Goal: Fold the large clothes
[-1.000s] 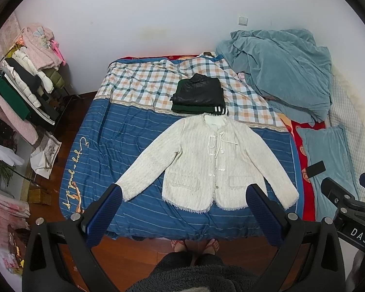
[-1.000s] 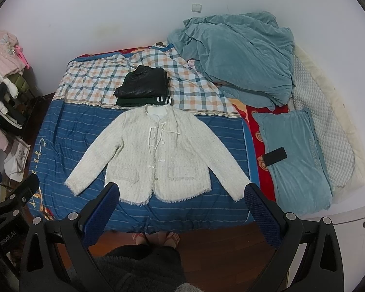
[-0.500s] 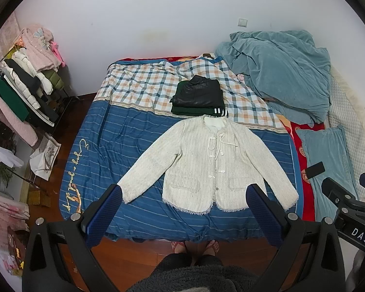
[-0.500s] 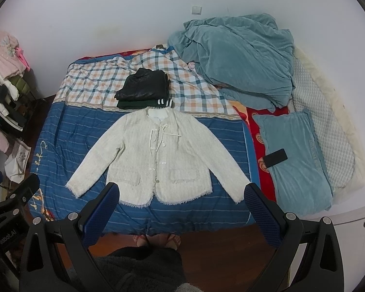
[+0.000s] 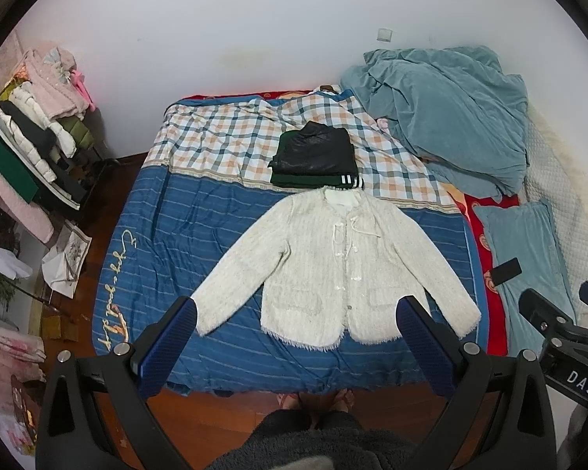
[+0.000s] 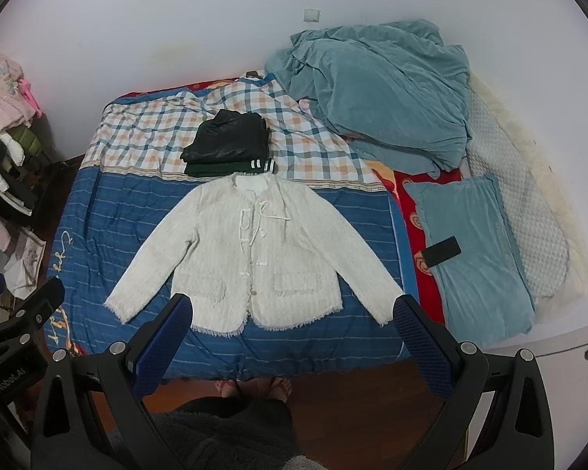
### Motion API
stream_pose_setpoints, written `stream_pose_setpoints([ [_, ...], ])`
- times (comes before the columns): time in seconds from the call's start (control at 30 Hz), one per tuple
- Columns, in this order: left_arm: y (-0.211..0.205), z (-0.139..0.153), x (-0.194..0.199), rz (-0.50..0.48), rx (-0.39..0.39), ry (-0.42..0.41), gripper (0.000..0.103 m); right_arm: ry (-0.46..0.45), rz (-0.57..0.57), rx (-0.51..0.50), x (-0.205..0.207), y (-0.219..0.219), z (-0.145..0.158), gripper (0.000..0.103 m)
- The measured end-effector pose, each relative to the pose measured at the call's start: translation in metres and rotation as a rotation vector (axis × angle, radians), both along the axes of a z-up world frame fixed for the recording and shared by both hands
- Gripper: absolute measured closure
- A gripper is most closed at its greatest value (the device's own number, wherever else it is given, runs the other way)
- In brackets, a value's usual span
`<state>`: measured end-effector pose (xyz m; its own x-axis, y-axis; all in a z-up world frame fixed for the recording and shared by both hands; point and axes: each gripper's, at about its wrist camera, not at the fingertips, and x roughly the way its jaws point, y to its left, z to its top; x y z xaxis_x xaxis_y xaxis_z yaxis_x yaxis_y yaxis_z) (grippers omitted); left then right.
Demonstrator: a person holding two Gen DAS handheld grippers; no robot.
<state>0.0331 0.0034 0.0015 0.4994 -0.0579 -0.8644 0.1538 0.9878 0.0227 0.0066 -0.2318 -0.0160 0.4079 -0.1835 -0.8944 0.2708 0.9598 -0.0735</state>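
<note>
A cream jacket (image 5: 345, 258) lies face up on the blue striped part of the bed (image 5: 200, 211), buttoned down the front, both sleeves angled out and down — laid flat, it seems, so that the sleeves and sides can be turned in cleanly. Its collar sits just beside a small stack of folded dark clothes (image 5: 313, 154) on the checked end of the cover, which looks like the pile for finished pieces. The left gripper (image 5: 296, 313) and the right gripper (image 6: 294, 311) both hang above the foot of the bed, well apart from the cloth, with their blue fingers (image 5: 172, 333) spread wide and nothing between them — a ready stance for pinching fabric, most likely at the cuffs or the fringed hem nearest the person. A heap of teal blanket (image 6: 376, 90) and a teal pillow (image 6: 478, 250) with a black phone (image 6: 441, 250) on it occupy the right side, clear of the jacket. Folding has not yet begun; the soft, loosely woven cloth will probably sag and slide unless each side is lifted evenly.
</note>
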Motion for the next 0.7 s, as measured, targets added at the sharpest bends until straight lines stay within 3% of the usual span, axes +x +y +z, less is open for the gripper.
stream_pose_setpoints([
  [0.13, 0.008, -0.018, 0.019, 0.024, 0.029, -0.094, 0.000, -0.029, -0.031, 0.028, 0.009, -0.003, -0.014, 0.000],
  [0.2, 0.011, -0.036, 0.035, 0.053, 0.072, -0.163, 0.000, -0.057, -0.058, 0.074, 0.016, -0.014, -0.035, 0.000],
  [0.3, 0.011, -0.076, 0.064, 0.079, 0.126, -0.195, 0.000, -0.053, -0.173, 0.142, 0.026, -0.043, -0.079, 0.000],
  [0.37, 0.007, -0.114, 0.088, 0.101, 0.171, -0.161, 0.000, -0.045, -0.292, 0.213, 0.027, -0.076, -0.123, 0.004],
  [0.43, 0.001, -0.153, 0.108, 0.116, 0.207, -0.114, 0.000, -0.025, -0.403, 0.295, 0.025, -0.114, -0.173, 0.035],
  [0.47, -0.001, -0.167, 0.113, 0.123, 0.221, -0.097, 0.000, -0.005, -0.457, 0.336, 0.023, -0.132, -0.201, 0.042],
  [0.6, -0.022, -0.257, 0.142, 0.168, 0.291, 0.027, 0.000, 0.034, -0.664, 0.495, 0.011, -0.208, -0.314, 0.044],
  [0.7, -0.039, -0.314, 0.155, 0.194, 0.340, 0.104, 0.000, 0.060, -0.810, 0.590, 0.001, -0.263, -0.406, 0.036],
])
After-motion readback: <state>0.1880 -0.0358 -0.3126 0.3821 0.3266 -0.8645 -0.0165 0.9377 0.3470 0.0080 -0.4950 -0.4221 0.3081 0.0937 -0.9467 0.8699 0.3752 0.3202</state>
